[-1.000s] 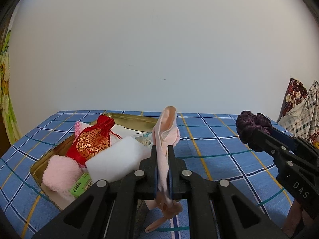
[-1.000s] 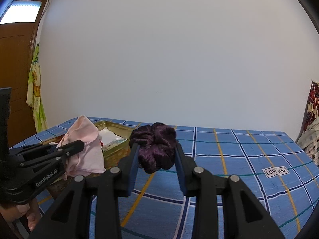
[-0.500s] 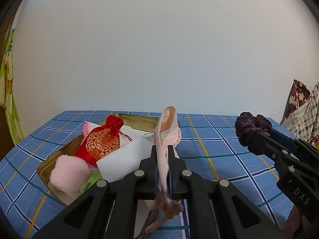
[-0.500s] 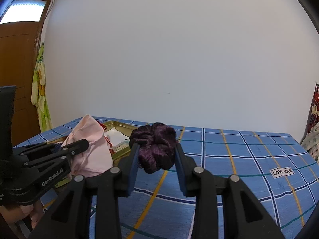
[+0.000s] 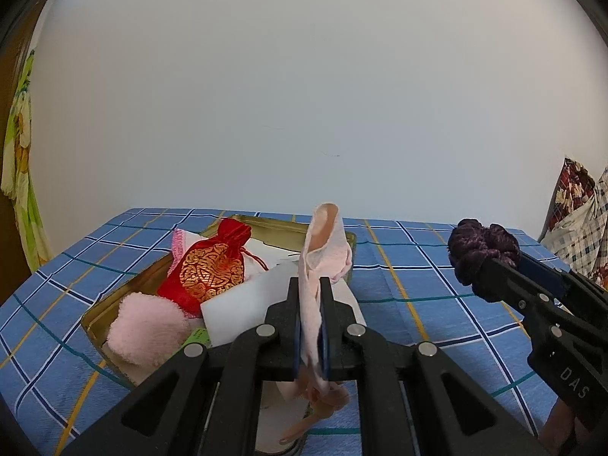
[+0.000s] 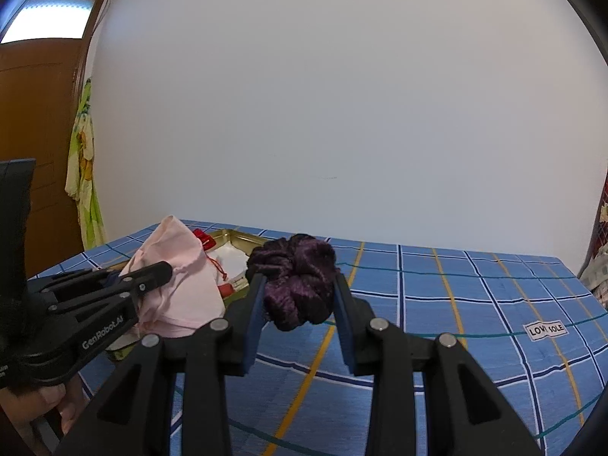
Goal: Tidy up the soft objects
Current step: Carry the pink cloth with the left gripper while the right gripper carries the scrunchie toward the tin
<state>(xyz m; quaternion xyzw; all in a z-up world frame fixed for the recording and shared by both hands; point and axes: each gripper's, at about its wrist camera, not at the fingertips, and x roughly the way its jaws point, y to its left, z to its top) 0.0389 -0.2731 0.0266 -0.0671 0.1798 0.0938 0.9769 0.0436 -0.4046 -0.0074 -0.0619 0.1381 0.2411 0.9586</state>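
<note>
My left gripper [image 5: 309, 296] is shut on a pale pink cloth pouch [image 5: 323, 250], held upright above the near right part of a gold metal tin [image 5: 288, 224]. The pouch also shows in the right wrist view [image 6: 178, 273], with the left gripper [image 6: 152, 273] at the left. My right gripper [image 6: 300, 292] is shut on a dark purple scrunchie [image 6: 296, 285], held above the blue checked cloth to the right of the tin [image 6: 243, 237]. The scrunchie also shows at the right of the left wrist view [image 5: 482, 250].
The tin holds a red and gold pouch [image 5: 209, 269], a fluffy pink piece [image 5: 148, 326], a white block [image 5: 250, 304] and a pink-edged cloth [image 5: 180, 241]. The blue checked tablecloth [image 6: 475, 304] carries a small label [image 6: 545, 328]. Patterned fabric [image 5: 577, 220] lies far right. A wall stands behind.
Both grippers have shifted left and a little forward with their loads. The tin and its contents now sit more to the right in the left wrist view.
</note>
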